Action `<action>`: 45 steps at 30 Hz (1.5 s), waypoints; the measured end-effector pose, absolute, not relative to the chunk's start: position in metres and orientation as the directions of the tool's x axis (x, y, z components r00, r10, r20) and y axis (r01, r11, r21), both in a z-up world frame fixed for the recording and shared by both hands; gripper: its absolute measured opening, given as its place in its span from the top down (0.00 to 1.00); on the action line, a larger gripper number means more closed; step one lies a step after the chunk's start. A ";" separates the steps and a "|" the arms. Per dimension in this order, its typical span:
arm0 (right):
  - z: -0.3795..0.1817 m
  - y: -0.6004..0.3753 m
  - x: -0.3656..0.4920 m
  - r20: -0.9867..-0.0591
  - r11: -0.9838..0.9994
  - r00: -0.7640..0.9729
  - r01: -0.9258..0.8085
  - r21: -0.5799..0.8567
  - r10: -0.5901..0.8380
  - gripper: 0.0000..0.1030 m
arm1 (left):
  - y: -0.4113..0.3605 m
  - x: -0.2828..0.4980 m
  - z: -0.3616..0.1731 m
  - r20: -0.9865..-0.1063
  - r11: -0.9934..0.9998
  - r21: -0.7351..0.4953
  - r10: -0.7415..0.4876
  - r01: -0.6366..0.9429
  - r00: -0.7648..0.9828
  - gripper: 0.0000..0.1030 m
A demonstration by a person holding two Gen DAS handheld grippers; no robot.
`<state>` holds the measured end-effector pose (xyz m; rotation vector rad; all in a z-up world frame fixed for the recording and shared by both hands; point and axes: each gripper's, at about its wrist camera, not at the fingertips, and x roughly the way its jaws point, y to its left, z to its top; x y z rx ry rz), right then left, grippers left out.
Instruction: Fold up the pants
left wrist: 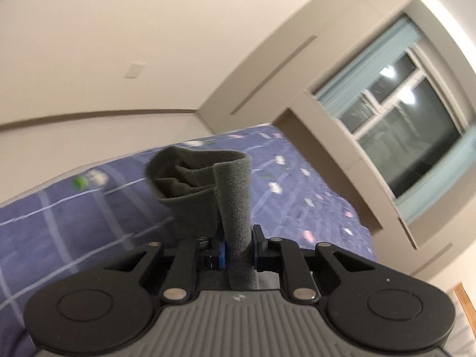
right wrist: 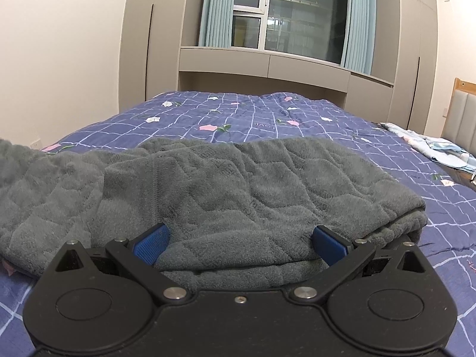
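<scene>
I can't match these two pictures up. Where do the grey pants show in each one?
Left wrist view: a strip of the grey pants runs up the middle, pinched in the left gripper, lifted above the bed.
Right wrist view: the pants lie spread across the middle, between the wide-open fingers of the right gripper.
Shared landmark: the window with blue curtains, behind the blue checked bedspread.

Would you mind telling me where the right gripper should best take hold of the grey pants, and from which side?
Probably the thick near edge of the pants, right in front of the right gripper. Its open jaws already straddle a raised fold there, so come in low from the near side and close on it. The right end looks bulky and layered, harder to pinch. The left gripper already holds another part.
</scene>
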<state>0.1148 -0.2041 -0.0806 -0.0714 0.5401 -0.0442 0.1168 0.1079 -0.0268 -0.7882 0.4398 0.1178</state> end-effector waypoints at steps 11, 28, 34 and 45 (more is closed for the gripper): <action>-0.063 -0.233 0.115 -0.514 0.997 0.856 -0.031 0.069 0.062 0.00 | 0.020 0.143 0.038 -0.327 0.825 -0.565 -0.236 0.011 0.915 0.85; -0.024 -0.357 0.057 -0.434 0.987 0.898 0.125 0.100 -0.070 0.00 | -0.165 0.167 0.065 -0.442 0.825 -0.298 -0.565 0.480 0.697 0.85; -0.032 -0.385 0.040 -0.457 0.974 0.876 0.211 0.077 -0.154 0.00 | -0.228 0.177 0.019 -0.601 0.828 -0.209 -0.529 0.521 0.600 0.83; -0.049 -0.400 0.033 -0.505 0.960 0.841 0.268 0.084 -0.191 0.00 | -0.244 0.198 -0.016 -0.733 0.845 -0.206 -0.467 0.493 0.495 0.79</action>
